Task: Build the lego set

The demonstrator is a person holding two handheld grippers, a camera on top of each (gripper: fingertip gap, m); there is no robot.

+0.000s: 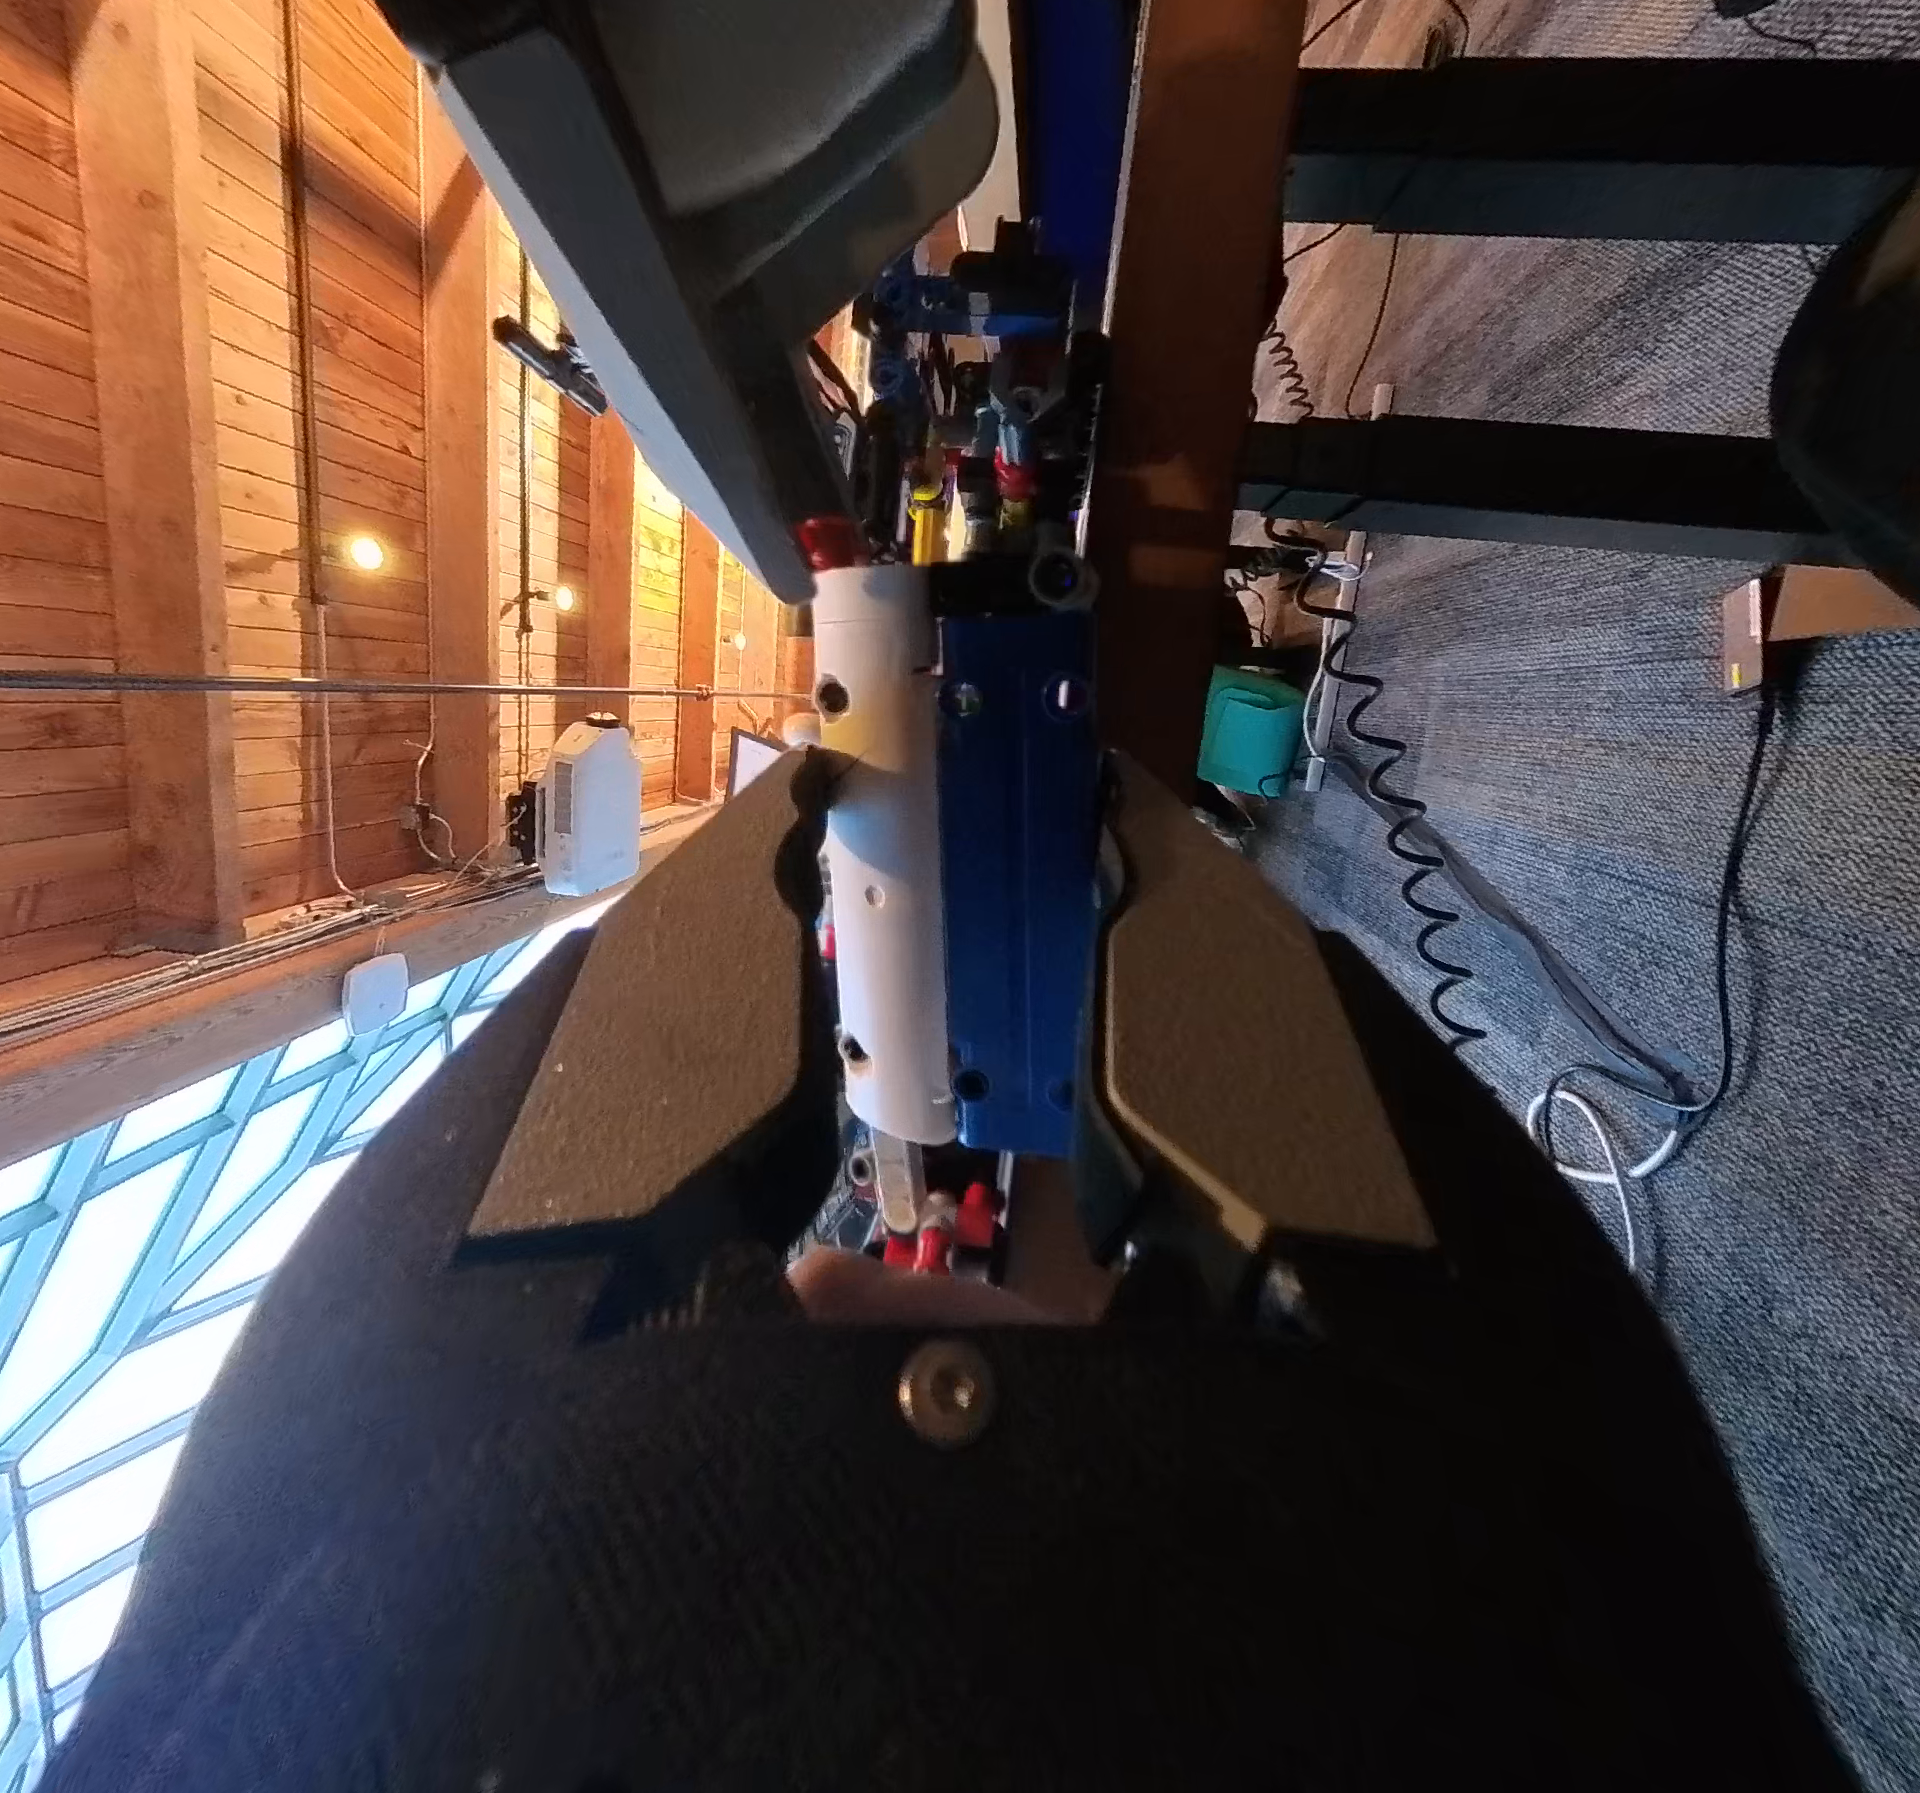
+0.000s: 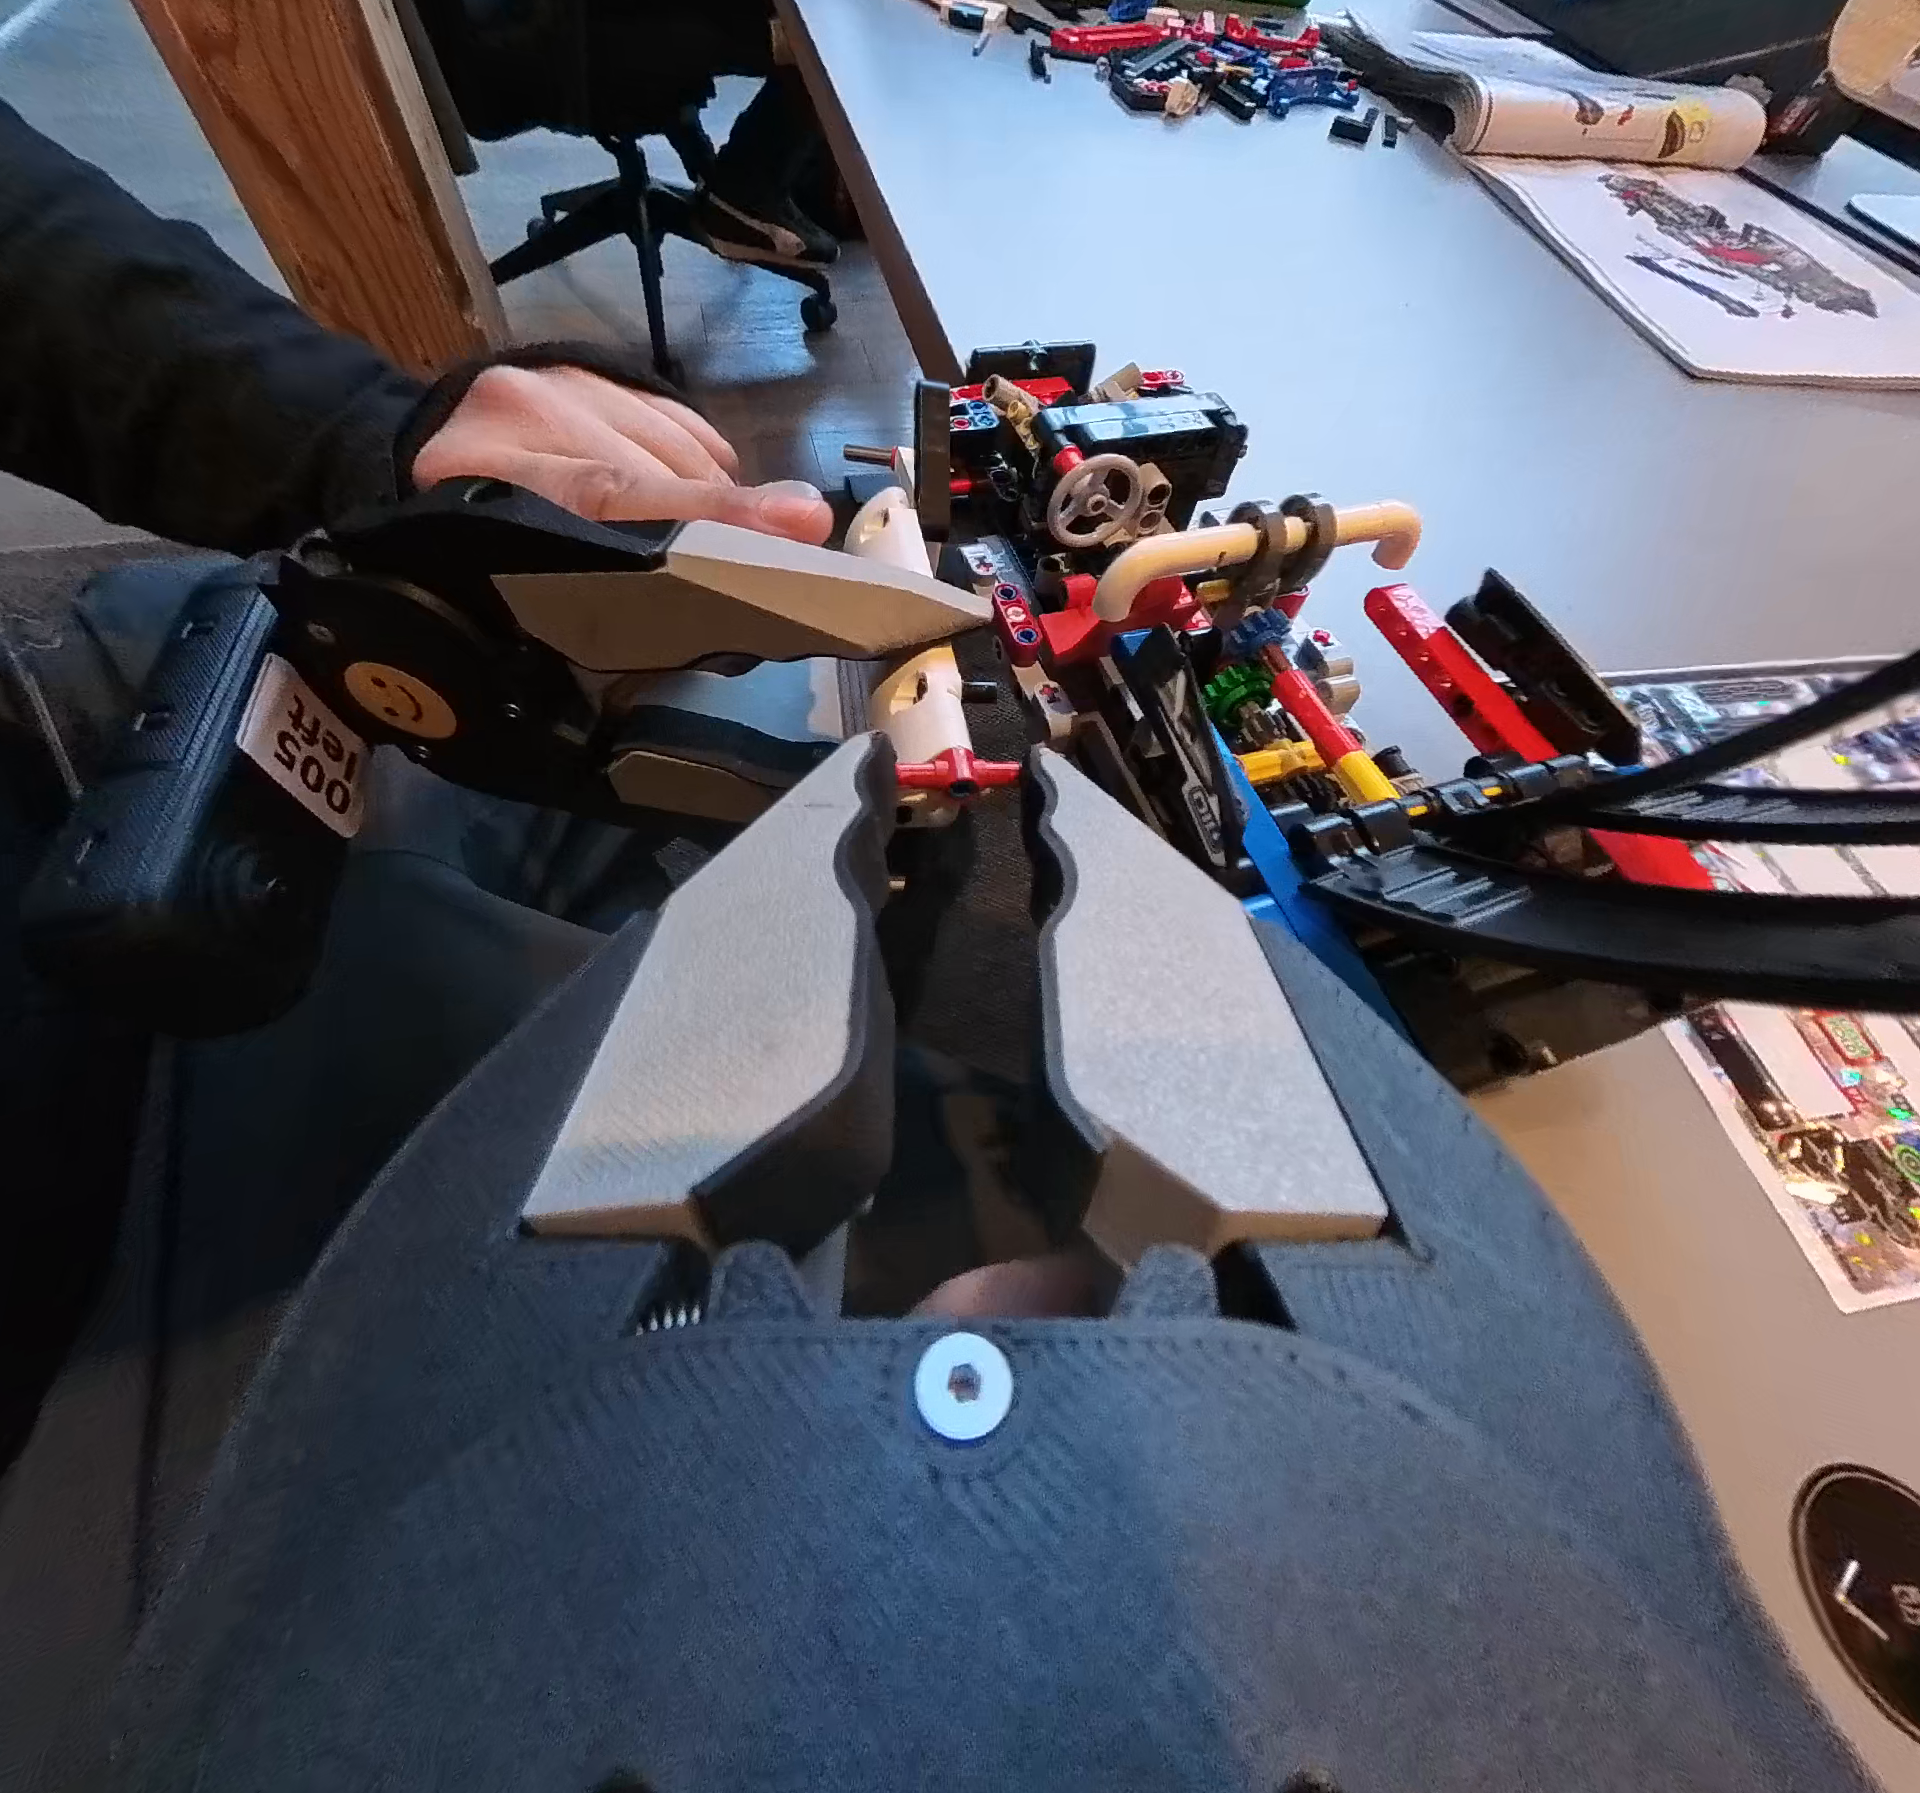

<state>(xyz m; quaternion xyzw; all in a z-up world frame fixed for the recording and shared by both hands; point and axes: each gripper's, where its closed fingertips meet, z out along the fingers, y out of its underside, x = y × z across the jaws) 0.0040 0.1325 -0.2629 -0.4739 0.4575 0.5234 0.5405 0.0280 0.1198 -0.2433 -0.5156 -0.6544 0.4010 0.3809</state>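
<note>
Gripping a small red plastic cross-shaped pin [image 2: 957, 773] between its tips, the right claw [image 2: 954, 775] is holding that piece just in front of the white curved plastic panel [image 2: 920, 694] on the near edge of the half-built lego vehicle [image 2: 1132, 600]. Beside it, to its left, the left claw [image 1: 951, 798] is pinching the model's side, one finger on the white panel [image 1: 888, 850] and the other on the blue plastic panel [image 1: 1023, 870]. Beyond the claws, the chassis is already carrying a grey steering wheel [image 2: 1109, 498], a white curved tube [image 2: 1247, 548], gears and red beams, so the build is looking well under way. Farther off on the grey desk [image 2: 1195, 289], a scatter of loose red, blue and black pieces [image 2: 1205, 60] and an open instruction booklet [image 2: 1662, 216] are waiting, suggesting much is left.
</note>
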